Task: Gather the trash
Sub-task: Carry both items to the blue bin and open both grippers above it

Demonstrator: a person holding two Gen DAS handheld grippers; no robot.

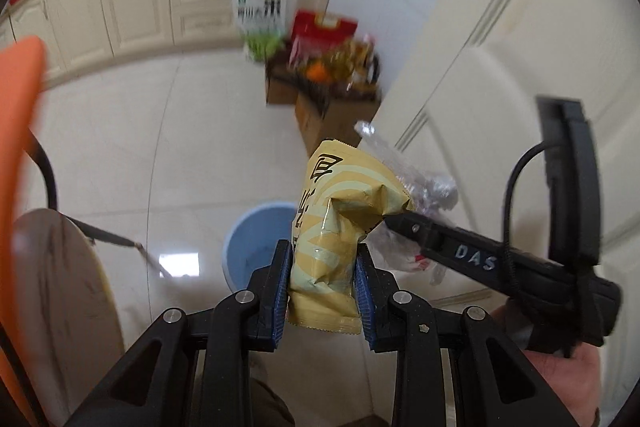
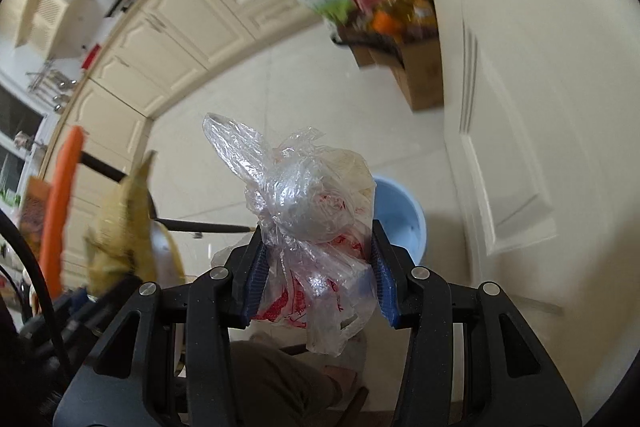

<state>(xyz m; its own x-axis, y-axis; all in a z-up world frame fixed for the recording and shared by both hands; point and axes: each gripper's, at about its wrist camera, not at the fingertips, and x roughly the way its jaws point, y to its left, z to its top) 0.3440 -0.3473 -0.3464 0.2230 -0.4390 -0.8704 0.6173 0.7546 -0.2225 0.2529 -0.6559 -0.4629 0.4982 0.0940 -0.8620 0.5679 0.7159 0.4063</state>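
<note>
Snack wrapper (image 1: 324,259) sits between the left gripper (image 1: 322,291) pads, plastic bag (image 2: 316,227) between the right gripper (image 2: 318,279) pads, right gripper just right of the wrapper; bin (image 1: 256,247) on the floor (image 1: 160,131) below, cardboard boxes (image 1: 320,107) beyond by the door (image 1: 500,67)

So that's one crinkled yellow snack wrapper (image 1: 326,227), one knotted clear plastic bag (image 2: 316,227), one round blue plastic bin (image 1: 256,247), two brown cardboard boxes (image 1: 320,115).

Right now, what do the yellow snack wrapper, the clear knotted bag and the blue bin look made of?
Yellow snack wrapper: glossy printed plastic film, probably; it creases sharply and shines.
Clear knotted bag: thin transparent plastic, crinkled, red print showing through.
Blue bin: likely moulded plastic, smooth and matte; blur leaves it open.
</note>
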